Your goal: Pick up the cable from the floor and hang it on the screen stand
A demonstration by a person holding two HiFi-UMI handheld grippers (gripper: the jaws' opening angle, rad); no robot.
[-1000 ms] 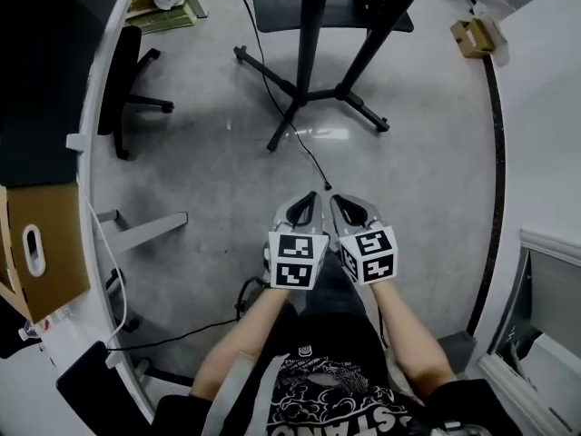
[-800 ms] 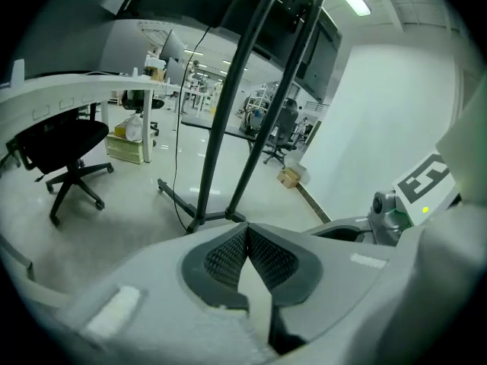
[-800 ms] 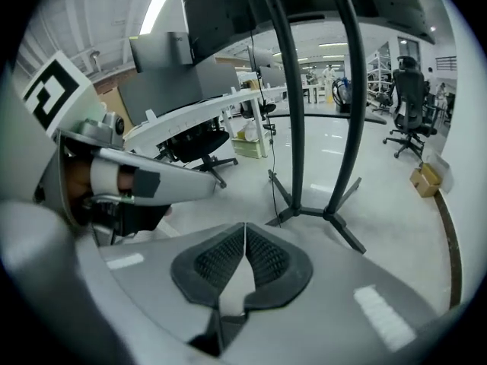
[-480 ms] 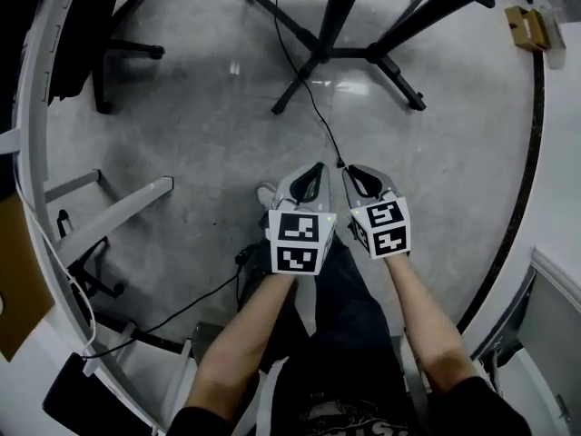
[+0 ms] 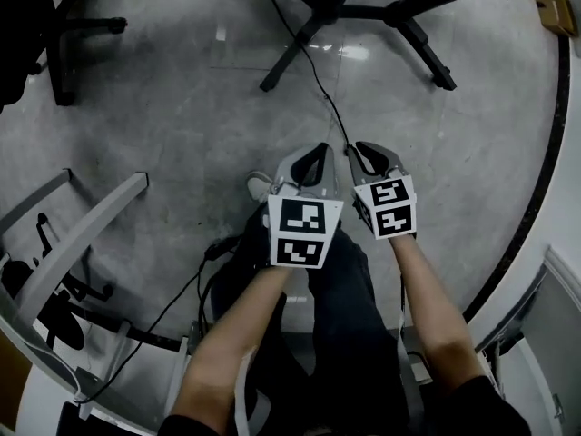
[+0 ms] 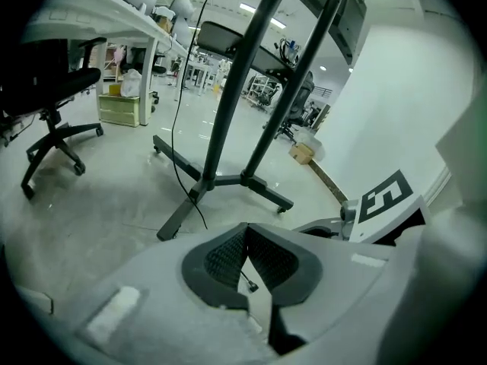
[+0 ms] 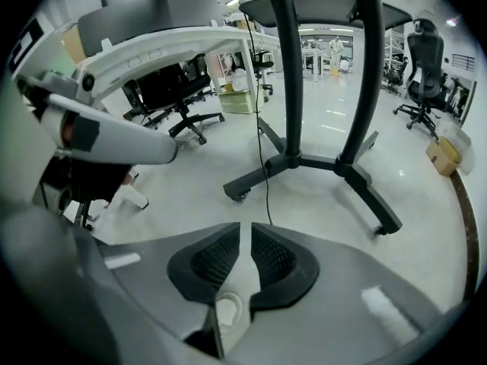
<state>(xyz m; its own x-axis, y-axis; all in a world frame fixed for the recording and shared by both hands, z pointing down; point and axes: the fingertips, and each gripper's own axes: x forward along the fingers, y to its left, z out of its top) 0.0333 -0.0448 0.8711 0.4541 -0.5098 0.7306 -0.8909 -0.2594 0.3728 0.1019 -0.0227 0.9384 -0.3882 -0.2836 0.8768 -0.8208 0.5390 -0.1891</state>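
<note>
My left gripper is clenched empty, jaws meeting at the tips; my right gripper is closed to a thin slit, nothing in it; both point down at the grey floor; the black cable lies there, trailing from the screen stand base to just ahead of my right jaws.

You can count two hand-held grippers, two cables on the floor, one screen stand and one cardboard box there.
</note>
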